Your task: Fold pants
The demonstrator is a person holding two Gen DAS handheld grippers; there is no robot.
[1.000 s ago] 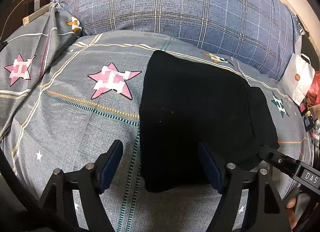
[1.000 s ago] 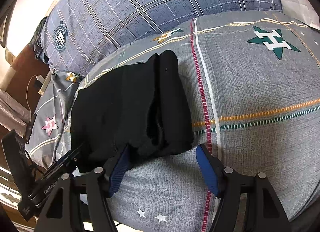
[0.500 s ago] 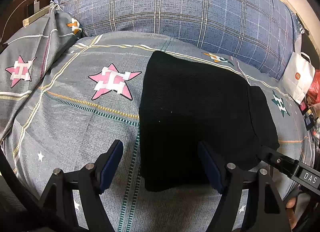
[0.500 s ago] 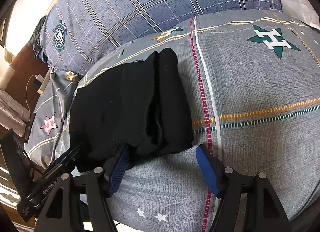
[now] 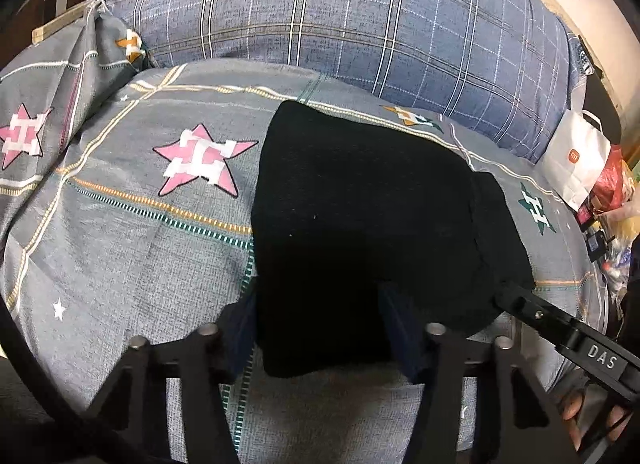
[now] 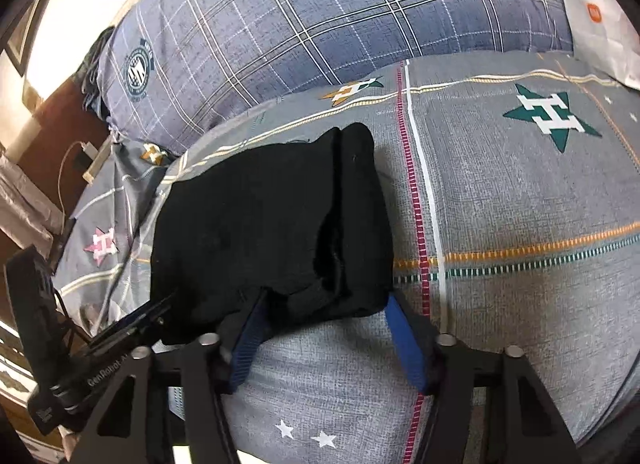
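While the black pants (image 5: 360,224) lie folded mid-bed on the star-print quilt (image 5: 120,244), their near edge is straddled by the part-open left gripper (image 5: 320,328) and right gripper (image 6: 324,328), nothing visibly clamped; closing and lifting evenly is judged next.

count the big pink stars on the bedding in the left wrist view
2. One pink star beside the black pants, one at the left edge. Others may be hidden.
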